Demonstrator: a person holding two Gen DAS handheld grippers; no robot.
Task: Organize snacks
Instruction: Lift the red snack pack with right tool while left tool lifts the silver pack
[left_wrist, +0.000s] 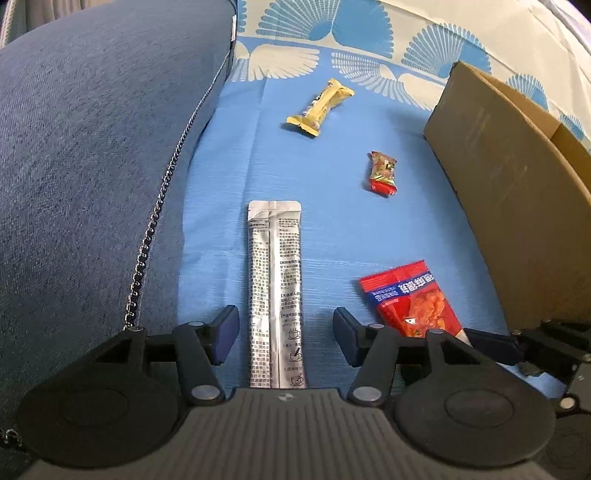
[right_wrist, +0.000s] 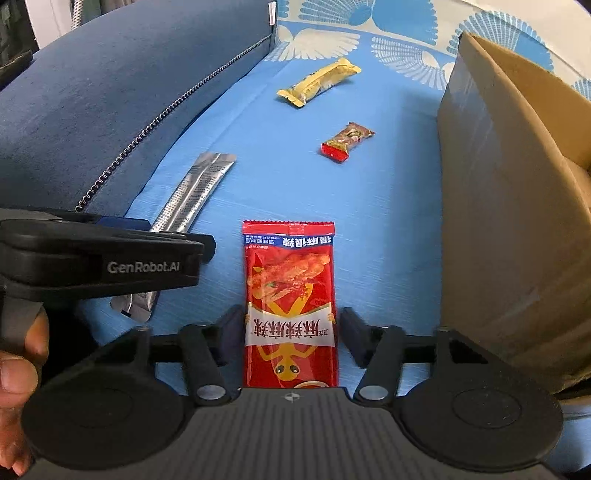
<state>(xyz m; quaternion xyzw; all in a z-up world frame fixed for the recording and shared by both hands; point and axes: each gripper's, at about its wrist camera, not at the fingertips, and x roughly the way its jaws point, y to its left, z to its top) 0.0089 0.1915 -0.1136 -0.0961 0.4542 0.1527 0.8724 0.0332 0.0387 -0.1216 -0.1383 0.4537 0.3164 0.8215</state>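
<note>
Flat silver foil sachet (left_wrist: 276, 291), glossy red packet (right_wrist: 290, 306)

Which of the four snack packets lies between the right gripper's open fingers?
The large red flat packet with yellow cartoon figure lies between the right gripper fingers. The long silver stick sachet sits under the left gripper instead.

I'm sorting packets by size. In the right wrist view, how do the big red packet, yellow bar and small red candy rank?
As they look:
1. big red packet, though it lies nearest the camera
2. yellow bar
3. small red candy
</note>
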